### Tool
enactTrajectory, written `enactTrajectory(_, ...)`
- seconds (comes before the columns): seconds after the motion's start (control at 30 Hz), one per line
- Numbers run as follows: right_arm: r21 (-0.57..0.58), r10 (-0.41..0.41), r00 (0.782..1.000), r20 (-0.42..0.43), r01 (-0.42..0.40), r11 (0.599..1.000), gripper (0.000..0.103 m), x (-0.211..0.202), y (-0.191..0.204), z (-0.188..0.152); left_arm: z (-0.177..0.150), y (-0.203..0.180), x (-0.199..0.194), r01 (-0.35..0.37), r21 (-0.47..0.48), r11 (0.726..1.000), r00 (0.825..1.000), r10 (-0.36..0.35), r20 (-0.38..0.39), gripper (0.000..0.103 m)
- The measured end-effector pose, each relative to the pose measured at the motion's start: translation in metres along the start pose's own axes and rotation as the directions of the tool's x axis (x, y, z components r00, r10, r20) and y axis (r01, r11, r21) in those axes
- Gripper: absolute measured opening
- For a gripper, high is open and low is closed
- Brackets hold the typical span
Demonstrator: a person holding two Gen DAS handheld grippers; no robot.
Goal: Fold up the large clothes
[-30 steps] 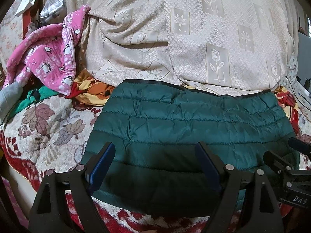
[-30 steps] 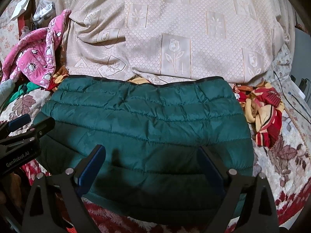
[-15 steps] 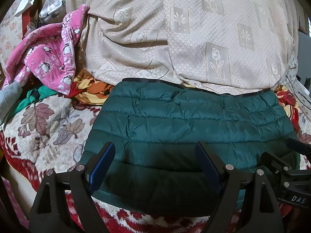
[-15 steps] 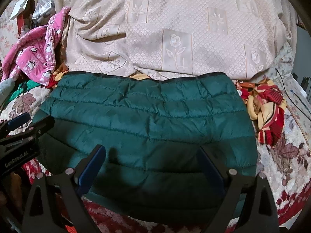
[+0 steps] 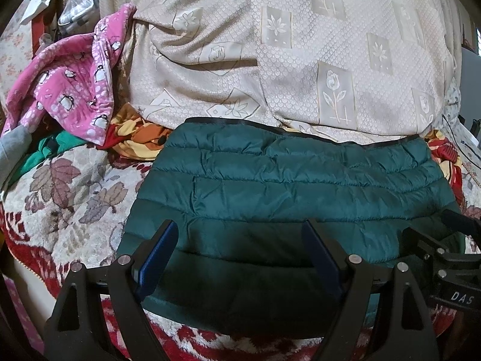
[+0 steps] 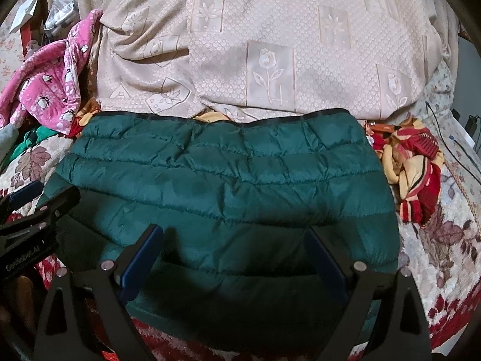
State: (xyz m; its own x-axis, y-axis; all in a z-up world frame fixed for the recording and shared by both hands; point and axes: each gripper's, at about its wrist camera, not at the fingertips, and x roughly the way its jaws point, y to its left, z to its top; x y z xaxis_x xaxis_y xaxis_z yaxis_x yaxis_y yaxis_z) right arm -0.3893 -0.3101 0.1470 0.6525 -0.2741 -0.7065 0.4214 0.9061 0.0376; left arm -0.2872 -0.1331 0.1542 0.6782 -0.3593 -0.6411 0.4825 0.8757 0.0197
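I see my left gripper point(image 5: 239, 257) and right gripper point(image 6: 234, 260) both spread wide, empty, side by side over the near edge of the folded dark-green quilted puffer jacket point(image 6: 228, 186) lying ahead.

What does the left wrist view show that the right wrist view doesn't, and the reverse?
Only the left wrist view shows the right gripper at the jacket's right side. Only the right wrist view shows the left gripper at its left side, and most of the red and yellow cloth beside the jacket. Both show the green quilted jacket lying flat on the leaf-patterned blanket, the pink penguin garment, the cream floral cover, and open jaws over the near hem.
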Motion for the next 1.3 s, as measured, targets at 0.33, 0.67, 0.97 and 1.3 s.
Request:
enactTrajectory(0.33,0.013,-0.008,1.0,-0.014,0.008,1.0,0.097,0.008,-0.005,0.003,0.0,-0.001,0.005,0.003,-0.002,1.0,1.0,-0.003,-0.009,0.063)
enactTrajectory(0.67,0.016,-0.002,1.0,-0.017,0.002,1.0,0.097,0.009,-0.005,0.005,0.0,0.001,0.008,0.006,-0.014,1.0,1.0,-0.006,-0.018,0.063)
enactTrajectory(0.97,0.018,0.0,1.0,-0.027,0.0,1.0,0.097,0.013,-0.003,0.006,0.0,0.001,0.008,0.007,-0.013,1.0,1.0,-0.007,-0.02,0.063)
enactTrajectory(1.3,0.029,0.005,0.999,-0.036,-0.004,1.0,0.097,0.016,-0.003,0.008,0.0,0.0,0.012,0.008,-0.013,1.0,1.0,-0.008,-0.029,0.063)
